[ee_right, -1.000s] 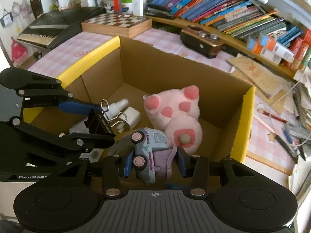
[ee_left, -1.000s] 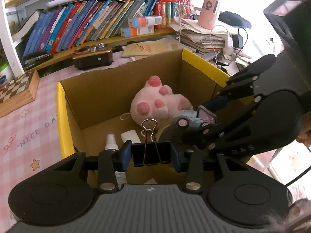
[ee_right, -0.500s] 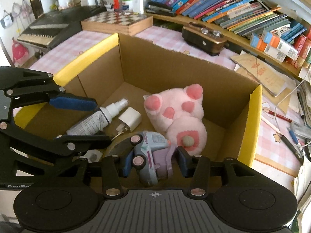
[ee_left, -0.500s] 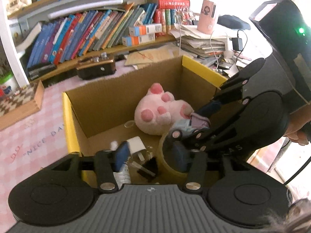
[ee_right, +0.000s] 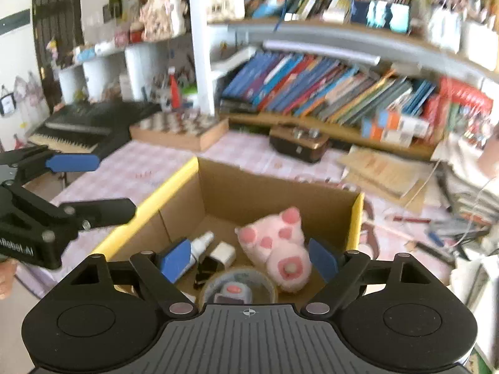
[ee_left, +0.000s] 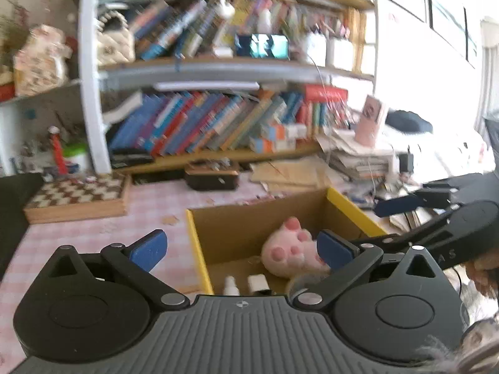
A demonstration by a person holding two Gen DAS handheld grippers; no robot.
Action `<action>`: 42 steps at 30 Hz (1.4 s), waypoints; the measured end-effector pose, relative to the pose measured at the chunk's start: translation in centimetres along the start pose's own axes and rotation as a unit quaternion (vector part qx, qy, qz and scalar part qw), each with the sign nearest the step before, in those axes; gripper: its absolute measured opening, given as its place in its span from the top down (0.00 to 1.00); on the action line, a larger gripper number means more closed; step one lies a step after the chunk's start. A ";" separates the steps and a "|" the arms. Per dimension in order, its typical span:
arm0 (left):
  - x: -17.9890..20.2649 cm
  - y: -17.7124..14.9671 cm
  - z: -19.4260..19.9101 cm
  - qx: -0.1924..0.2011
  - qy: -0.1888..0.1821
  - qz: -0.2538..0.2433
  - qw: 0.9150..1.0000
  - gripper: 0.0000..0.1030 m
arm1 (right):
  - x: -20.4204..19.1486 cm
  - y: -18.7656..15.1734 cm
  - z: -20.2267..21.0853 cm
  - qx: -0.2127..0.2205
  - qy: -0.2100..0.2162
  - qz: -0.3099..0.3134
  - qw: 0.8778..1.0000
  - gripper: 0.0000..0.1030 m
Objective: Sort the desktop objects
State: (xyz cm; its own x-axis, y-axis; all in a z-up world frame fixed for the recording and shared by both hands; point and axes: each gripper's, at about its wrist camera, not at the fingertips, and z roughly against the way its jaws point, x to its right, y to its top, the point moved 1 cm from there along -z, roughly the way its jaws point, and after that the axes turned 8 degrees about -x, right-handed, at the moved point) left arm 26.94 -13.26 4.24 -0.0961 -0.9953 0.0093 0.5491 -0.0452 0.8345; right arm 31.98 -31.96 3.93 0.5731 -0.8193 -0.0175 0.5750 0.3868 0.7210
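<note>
The left gripper (ee_left: 240, 251) has its jaws spread wide, having just been opening, and nothing sits between its blue pads (ee_left: 149, 249). It points forward and somewhat downward. The right gripper (ee_right: 249, 260) also stands with jaws apart, just opened, with nothing pressed between its pads (ee_right: 175, 260). In the left wrist view the right gripper reaches in from the right edge, tilted; a bit of the person's hand (ee_left: 485, 275) shows behind it.

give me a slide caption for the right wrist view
Right claw open above the cardboard box holding pink plush and toy truck.
</note>
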 end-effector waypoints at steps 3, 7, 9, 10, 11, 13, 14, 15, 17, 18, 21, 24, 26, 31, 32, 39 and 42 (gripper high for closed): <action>-0.4 -0.7 2.2 0.021 0.015 0.007 1.000 0.00 | -1.1 -0.8 1.8 0.033 -0.026 -0.006 0.999 0.14; -1.4 -2.4 5.0 0.033 0.030 0.023 0.999 0.00 | -2.7 -2.2 3.7 0.062 -0.053 -0.024 0.996 0.13; -2.2 -3.5 6.4 0.034 0.035 0.043 0.998 0.00 | -3.6 -3.0 4.7 0.074 -0.064 -0.040 0.994 0.12; -2.6 -4.0 7.1 0.034 0.037 0.051 0.997 0.00 | -4.0 -3.4 5.0 0.079 -0.069 -0.050 0.993 0.11; -3.0 -4.6 7.8 0.035 0.040 0.060 0.997 0.00 | -4.5 -3.8 5.5 0.084 -0.073 -0.061 0.992 0.10; -3.8 -5.8 9.2 0.038 0.047 0.076 0.995 0.00 | -5.4 -4.8 6.1 0.091 -0.081 -0.080 0.989 0.07; -4.1 -6.3 9.7 0.036 0.049 0.084 0.995 0.00 | -5.9 -5.3 6.4 0.094 -0.087 -0.088 0.988 0.07; -4.5 -6.9 10.3 0.033 0.050 0.092 0.994 0.00 | -6.5 -5.8 6.6 0.095 -0.093 -0.094 0.987 0.07; -5.1 -8.0 11.2 0.026 0.048 0.106 0.993 0.00 | -7.6 -6.7 7.1 0.096 -0.104 -0.112 0.984 0.07; -5.4 -8.5 11.8 0.024 0.047 0.112 0.992 0.00 | -8.2 -7.2 7.4 0.096 -0.108 -0.120 0.982 0.07; -5.9 -10.0 13.4 0.021 0.043 0.121 0.991 0.00 | -9.9 -8.6 8.1 0.099 -0.119 -0.138 0.978 0.07; -6.0 -11.7 14.8 0.012 0.039 0.120 0.992 0.00 | -11.9 -10.0 8.8 0.101 -0.132 -0.146 0.975 0.07; -5.9 -12.7 15.5 0.006 0.049 0.113 0.992 0.00 | -13.3 -10.9 9.3 0.101 -0.136 -0.149 0.974 0.07; -5.6 -15.2 17.2 -0.008 0.066 0.089 0.994 0.00 | -15.9 -12.9 10.0 0.085 -0.136 -0.158 0.974 0.07; -5.6 -15.6 17.6 -0.009 0.066 0.090 0.994 0.00 | -16.4 -13.2 10.1 0.082 -0.135 -0.156 0.975 0.07; -5.9 -17.6 20.1 -0.007 0.058 0.118 0.991 0.00 | -19.3 -15.3 11.0 0.068 -0.134 -0.154 0.977 0.07; -6.0 -18.4 20.7 -0.014 0.058 0.133 0.989 0.00 | -20.5 -15.8 11.1 0.061 -0.127 -0.150 0.979 0.07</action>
State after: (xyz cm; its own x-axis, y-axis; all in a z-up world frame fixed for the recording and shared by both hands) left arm 0.24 -4.71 0.21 0.1503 -0.9753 0.1618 0.5655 0.2190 0.7951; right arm 4.70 -25.99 0.60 0.2167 -0.9730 -0.0798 0.6124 0.0718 0.7873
